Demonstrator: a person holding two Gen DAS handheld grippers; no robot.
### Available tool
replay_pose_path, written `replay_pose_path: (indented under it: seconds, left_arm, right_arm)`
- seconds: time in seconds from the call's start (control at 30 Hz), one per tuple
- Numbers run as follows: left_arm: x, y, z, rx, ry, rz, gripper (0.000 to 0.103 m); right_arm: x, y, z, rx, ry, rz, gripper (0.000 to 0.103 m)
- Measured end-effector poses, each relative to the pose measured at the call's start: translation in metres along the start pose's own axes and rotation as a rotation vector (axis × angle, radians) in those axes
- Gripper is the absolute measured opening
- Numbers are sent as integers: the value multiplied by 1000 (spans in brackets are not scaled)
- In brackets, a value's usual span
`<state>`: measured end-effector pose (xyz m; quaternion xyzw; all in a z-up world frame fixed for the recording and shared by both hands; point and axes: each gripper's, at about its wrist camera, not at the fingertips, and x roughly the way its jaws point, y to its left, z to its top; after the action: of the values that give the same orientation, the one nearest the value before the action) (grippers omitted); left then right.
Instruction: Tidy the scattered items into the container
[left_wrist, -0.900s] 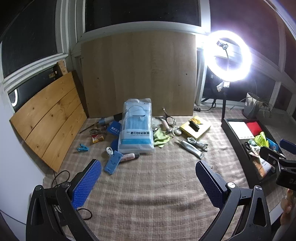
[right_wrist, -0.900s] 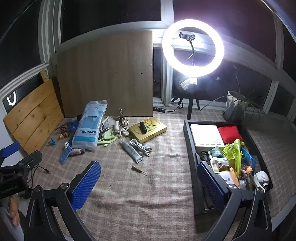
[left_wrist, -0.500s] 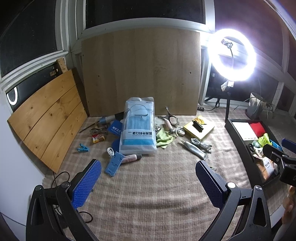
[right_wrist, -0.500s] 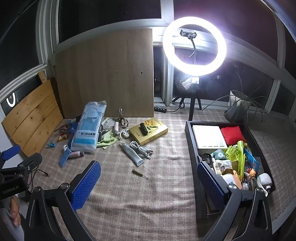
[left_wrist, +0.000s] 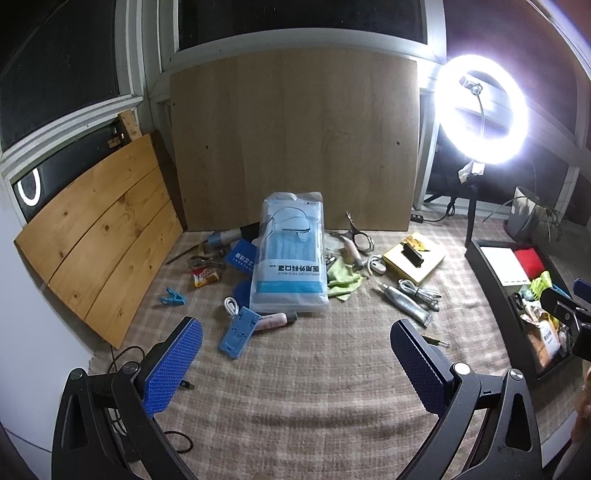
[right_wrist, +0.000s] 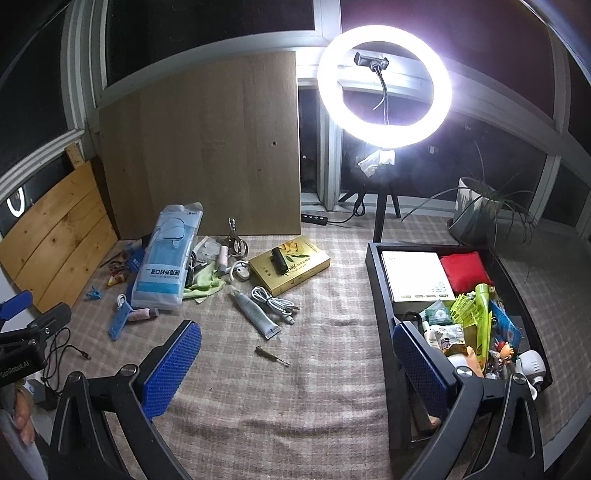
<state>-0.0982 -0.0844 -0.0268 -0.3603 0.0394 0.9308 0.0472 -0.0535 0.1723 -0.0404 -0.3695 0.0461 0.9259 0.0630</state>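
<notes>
While both pairs of tongs hang above the checked beige cloth (right_wrist: 314, 376), neither holds anything: the left tongs (left_wrist: 295, 354) stand wide apart, and the right tongs (right_wrist: 297, 354) are spread wide too, their right pad over the near wall of the black rectangular container (right_wrist: 380, 295). That container sits at the right of the cloth, already holding a white flat box (right_wrist: 415, 275), a red cushion (right_wrist: 465, 267) and mixed small items. Scattered well apart from it to the left lie a clear plastic pack of blue face masks (left_wrist: 290, 262), a gold flat box (right_wrist: 290, 264) with a black object on top, a grey squeeze tube (right_wrist: 255, 310), a coiled white cable (right_wrist: 273, 301), a small screwdriver (right_wrist: 271, 356), a blue plastic phone stand (left_wrist: 238, 330) and a blue clothes peg (left_wrist: 171, 297).
</notes>
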Motion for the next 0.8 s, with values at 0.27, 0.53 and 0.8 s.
replay_pose_path:
  seconds: [0.27, 0.53, 0.8]
  left_arm:
    - [17, 22, 2, -15, 9, 18, 103]
    - [44, 63, 4, -64, 42, 37, 103]
    - [98, 90, -7, -61, 129, 13, 103]
  right_arm:
    - [18, -5, 2, 5, 25, 15, 102]
    - [46, -9, 2, 7, 73, 48, 102]
    - [81, -12, 2, -1, 170, 125, 90]
